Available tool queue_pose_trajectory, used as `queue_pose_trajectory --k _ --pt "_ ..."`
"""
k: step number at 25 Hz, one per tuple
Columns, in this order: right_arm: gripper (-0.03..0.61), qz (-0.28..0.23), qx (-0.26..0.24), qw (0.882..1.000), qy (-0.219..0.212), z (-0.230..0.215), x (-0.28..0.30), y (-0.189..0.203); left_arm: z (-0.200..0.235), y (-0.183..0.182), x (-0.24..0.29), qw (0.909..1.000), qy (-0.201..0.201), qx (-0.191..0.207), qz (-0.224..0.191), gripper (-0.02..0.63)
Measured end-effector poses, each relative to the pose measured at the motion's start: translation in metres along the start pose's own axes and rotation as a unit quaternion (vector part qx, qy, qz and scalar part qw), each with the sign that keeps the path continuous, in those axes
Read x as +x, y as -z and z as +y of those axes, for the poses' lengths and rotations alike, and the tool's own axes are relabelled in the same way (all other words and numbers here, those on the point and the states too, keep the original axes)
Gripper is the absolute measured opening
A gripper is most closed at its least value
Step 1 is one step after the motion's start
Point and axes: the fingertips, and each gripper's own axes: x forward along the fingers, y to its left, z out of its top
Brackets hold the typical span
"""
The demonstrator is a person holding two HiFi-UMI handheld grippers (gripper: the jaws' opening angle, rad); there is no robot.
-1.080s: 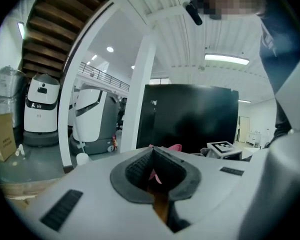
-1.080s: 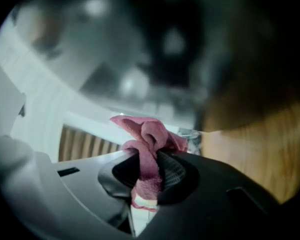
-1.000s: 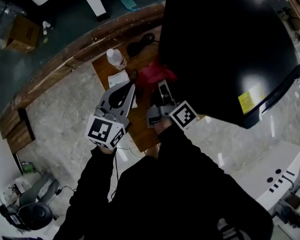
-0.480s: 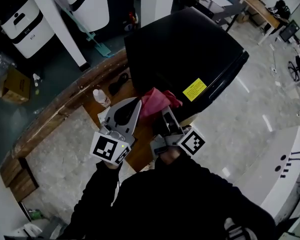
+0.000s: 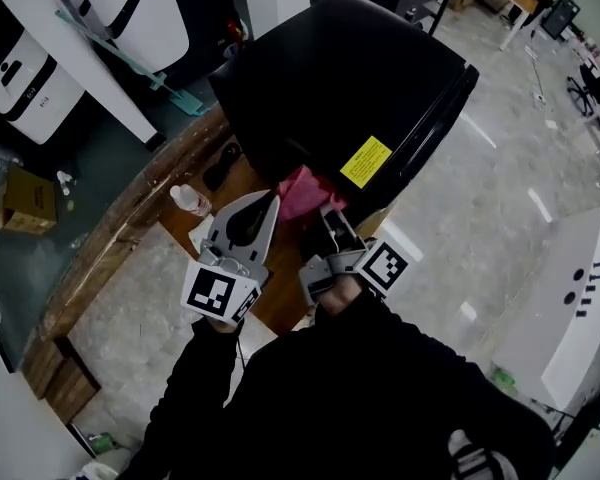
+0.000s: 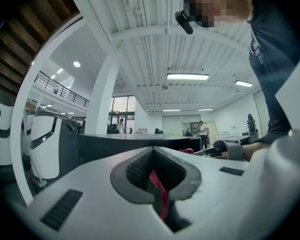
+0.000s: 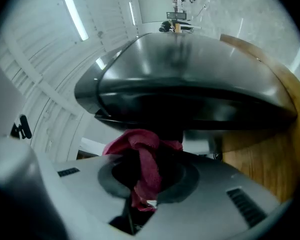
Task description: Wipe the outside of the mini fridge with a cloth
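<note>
One bulky, glossy mini fridge [image 5: 350,78] stands on the worktop [image 5: 278,303] just ahead of both claws. We judge the cloth [image 7: 142,154] soft and light. The right claw [image 7: 140,184] is clamped on its bunched middle, a sound hold, and the left claw [image 6: 157,184] is closed on a thin red edge.

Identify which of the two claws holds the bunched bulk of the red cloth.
The right claw: the red cloth bunches out of its shut jaws, by the mini fridge. The left claw pinches only a thin red strip.
</note>
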Motion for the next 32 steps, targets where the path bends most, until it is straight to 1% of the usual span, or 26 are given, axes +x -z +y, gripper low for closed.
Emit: queue_pose_trajectory --k 4,7,9,11,13,15,18,24,27,30,32 --pt "0.074 0.003 0.022 0.999 0.038 -0.048 -0.001 -0.001 0.002 0.047 0.010 0.9988 -0.006 -0.019 0.044 0.006" --pt "0.074 0.014 0.007 0.997 0.073 -0.100 -0.001 0.007 0.009 0.105 0.010 0.9953 -0.013 -0.038 0.088 0.006" --pt "0.074 0.024 0.001 0.994 0.102 -0.137 0.001 0.014 0.015 0.144 0.009 0.9913 -0.018 -0.052 0.120 0.006" --pt "0.074 0.028 0.014 0.991 0.130 -0.171 0.000 0.021 0.017 0.179 0.008 0.9868 -0.021 -0.066 0.146 0.006" --pt "0.074 0.026 0.031 0.990 0.134 -0.197 0.003 0.024 0.016 0.210 0.010 0.9820 -0.023 -0.081 0.169 0.006" --pt "0.074 0.024 0.037 0.989 0.143 -0.223 0.002 0.025 0.014 0.239 0.013 0.9768 -0.023 -0.097 0.190 0.006" --pt "0.074 0.024 0.039 0.984 0.173 -0.259 -0.005 0.029 0.013 0.272 0.015 0.9705 -0.031 -0.116 0.209 0.006" --pt "0.074 0.020 0.035 0.974 0.221 -0.325 -0.017 0.040 0.009 0.335 0.017 0.9607 -0.032 -0.116 0.250 0.006" --pt "0.074 0.018 0.027 0.969 0.246 -0.358 -0.023 0.042 0.007 0.375 0.018 0.9509 -0.042 -0.125 0.280 0.006" --pt "0.074 0.013 0.020 0.965 0.259 -0.379 -0.028 0.045 0.002 0.401 0.015 0.9427 -0.044 -0.139 0.300 0.006" --pt "0.074 0.018 0.008 0.965 0.260 -0.383 -0.029 0.046 -0.003 0.410 0.010 0.9386 -0.043 -0.145 0.310 0.006"
